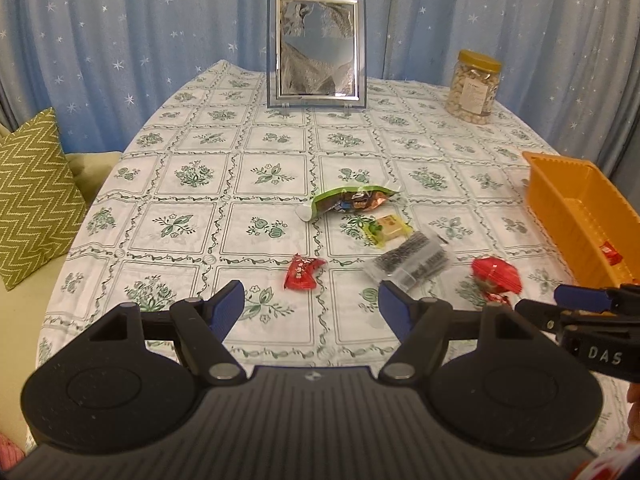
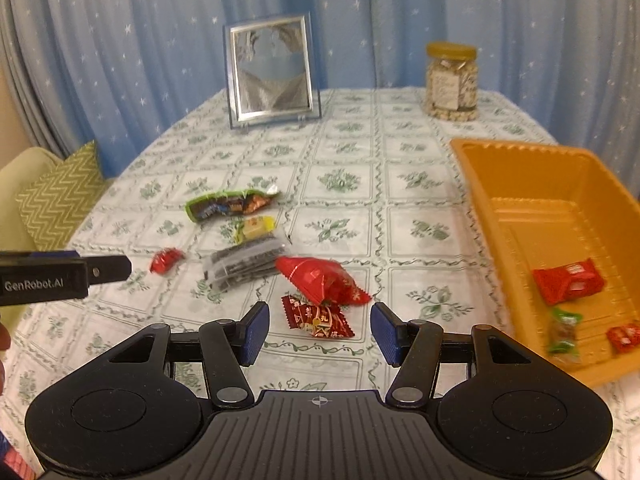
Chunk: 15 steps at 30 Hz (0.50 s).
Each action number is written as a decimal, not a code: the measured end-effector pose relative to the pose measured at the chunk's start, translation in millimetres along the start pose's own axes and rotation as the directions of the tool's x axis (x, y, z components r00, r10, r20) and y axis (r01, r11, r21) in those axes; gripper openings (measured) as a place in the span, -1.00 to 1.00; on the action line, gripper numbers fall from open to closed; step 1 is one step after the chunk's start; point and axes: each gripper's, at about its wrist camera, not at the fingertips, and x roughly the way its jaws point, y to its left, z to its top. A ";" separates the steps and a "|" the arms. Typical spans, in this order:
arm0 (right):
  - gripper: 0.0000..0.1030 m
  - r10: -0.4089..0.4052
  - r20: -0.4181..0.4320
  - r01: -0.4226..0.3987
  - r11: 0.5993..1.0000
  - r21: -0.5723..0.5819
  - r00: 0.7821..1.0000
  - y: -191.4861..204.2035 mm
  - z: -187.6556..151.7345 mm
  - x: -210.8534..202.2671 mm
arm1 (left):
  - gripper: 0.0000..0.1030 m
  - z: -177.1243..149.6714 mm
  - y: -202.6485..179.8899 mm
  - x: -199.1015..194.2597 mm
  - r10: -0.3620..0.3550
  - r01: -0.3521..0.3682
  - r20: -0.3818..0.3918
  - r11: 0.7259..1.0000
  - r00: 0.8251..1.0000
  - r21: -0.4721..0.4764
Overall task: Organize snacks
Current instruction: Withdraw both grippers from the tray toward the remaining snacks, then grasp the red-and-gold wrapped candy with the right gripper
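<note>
Orange tray (image 2: 476, 184), red snack pkts (image 2: 320, 280), green-floral cloth (image 1: 272, 148), starry blue curtain (image 1: 120, 40)

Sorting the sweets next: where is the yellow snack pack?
On the tablecloth, mid-table: the yellow pack lies between the green bag behind it and the clear grey pack in front, left of the orange tray.

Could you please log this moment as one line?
left gripper: open, empty | right gripper: open, above flat red snack | orange tray: three snacks | tablecloth: six snacks left

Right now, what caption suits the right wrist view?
Open hand-held gripper above a red snack packet, orange tray alongside.
</note>
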 end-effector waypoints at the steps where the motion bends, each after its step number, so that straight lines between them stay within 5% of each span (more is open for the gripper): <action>1: 0.11 0.004 -0.007 -0.004 1.000 0.000 1.000 -0.9 -0.7 5.7 | 0.38 0.1 1.3 4.9 0.001 -0.001 -0.003 1.000 1.000 0.002; 10: 0.10 0.002 -0.037 -0.003 1.000 -0.029 0.999 -6.5 -5.8 41.9 | 0.38 -5.2 11.4 35.9 -0.002 0.002 -0.021 1.000 1.000 -0.013; 15: -0.36 -0.018 -0.016 0.016 0.993 -0.120 1.000 3.1 -11.2 44.0 | 0.38 -9.2 12.4 45.1 -0.005 0.005 -0.019 1.000 1.000 -0.022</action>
